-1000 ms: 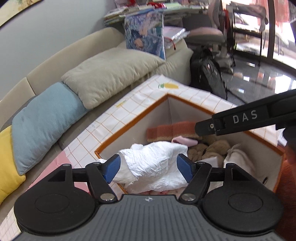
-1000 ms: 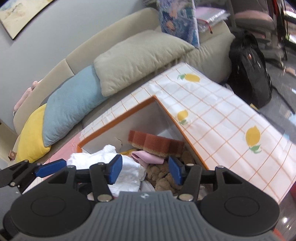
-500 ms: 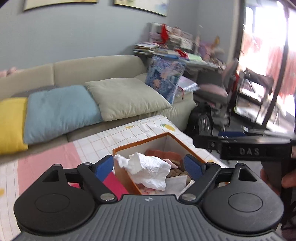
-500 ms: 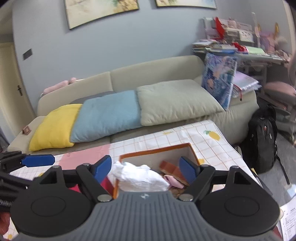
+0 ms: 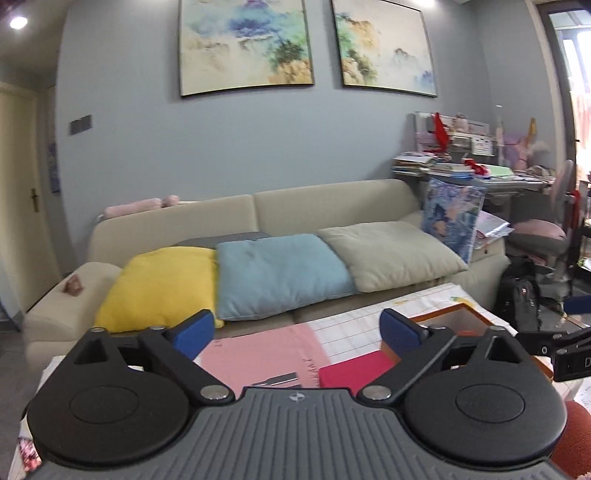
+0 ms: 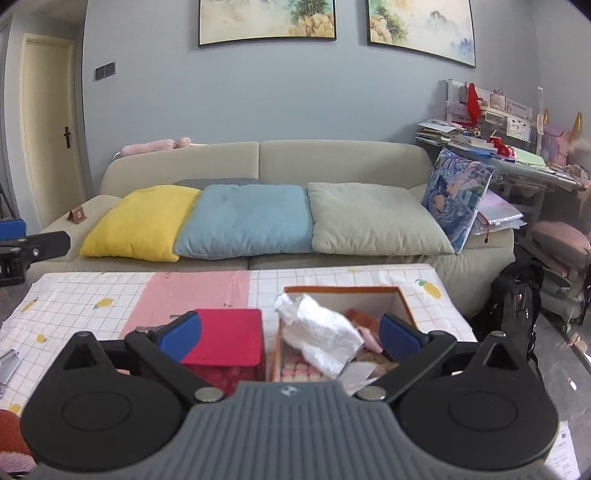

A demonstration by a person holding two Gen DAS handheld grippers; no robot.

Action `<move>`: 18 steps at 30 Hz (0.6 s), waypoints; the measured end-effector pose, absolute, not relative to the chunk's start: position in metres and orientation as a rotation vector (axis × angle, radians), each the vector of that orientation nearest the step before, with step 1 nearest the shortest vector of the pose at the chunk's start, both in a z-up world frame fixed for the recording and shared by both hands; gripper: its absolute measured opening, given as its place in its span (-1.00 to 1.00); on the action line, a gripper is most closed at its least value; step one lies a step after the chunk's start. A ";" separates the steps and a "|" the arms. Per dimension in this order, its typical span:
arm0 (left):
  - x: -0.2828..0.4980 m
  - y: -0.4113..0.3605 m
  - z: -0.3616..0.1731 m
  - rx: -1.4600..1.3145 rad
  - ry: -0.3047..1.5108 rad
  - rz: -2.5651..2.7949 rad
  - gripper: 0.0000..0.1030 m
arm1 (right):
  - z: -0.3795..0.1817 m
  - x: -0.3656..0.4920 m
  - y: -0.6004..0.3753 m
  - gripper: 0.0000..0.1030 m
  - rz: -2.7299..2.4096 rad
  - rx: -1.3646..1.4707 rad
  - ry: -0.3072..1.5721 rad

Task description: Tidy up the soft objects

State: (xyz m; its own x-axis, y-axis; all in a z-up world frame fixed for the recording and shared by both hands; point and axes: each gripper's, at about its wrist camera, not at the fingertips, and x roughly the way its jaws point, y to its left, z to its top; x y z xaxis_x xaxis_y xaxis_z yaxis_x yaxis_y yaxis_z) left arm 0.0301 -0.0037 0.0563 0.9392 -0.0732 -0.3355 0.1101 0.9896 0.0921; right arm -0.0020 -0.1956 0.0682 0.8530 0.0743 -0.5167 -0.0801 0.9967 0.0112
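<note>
White cloth (image 6: 321,338) atop box (image 6: 400,299), apparently loose

Soft, even daylight fills both views, brightest at the overexposed glass doorway (image 5: 578,92) on the right; a round recessed ceiling lamp (image 5: 16,23) glows top left. Fisheye bending curves the framed landscape paintings (image 6: 267,18) (edges darken). Shadows are faint, focus mostly sharp.

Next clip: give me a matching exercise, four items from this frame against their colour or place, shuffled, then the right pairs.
Things:
1. middle sofa cushion
2. crumpled cloth
3. closed box
4. backpack

Descriptions:
A. red, on the table left of the open box
B. black, on the floor
C. light blue
D. white, lying over the open box's edge

Pairs: 1-C, 2-D, 3-A, 4-B
</note>
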 end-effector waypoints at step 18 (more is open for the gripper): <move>-0.003 -0.001 0.003 -0.040 0.595 0.043 1.00 | 0.034 -0.047 -0.156 0.94 0.098 -0.061 0.595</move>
State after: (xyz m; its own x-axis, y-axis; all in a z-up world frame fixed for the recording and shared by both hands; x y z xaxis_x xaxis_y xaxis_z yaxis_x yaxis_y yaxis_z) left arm -0.0027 -0.0011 0.0032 0.8272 0.0292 -0.5611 -0.0522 0.9983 -0.0250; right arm -0.0468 -0.1564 0.0338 0.8234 0.0741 -0.5626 -0.1095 0.9935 -0.0294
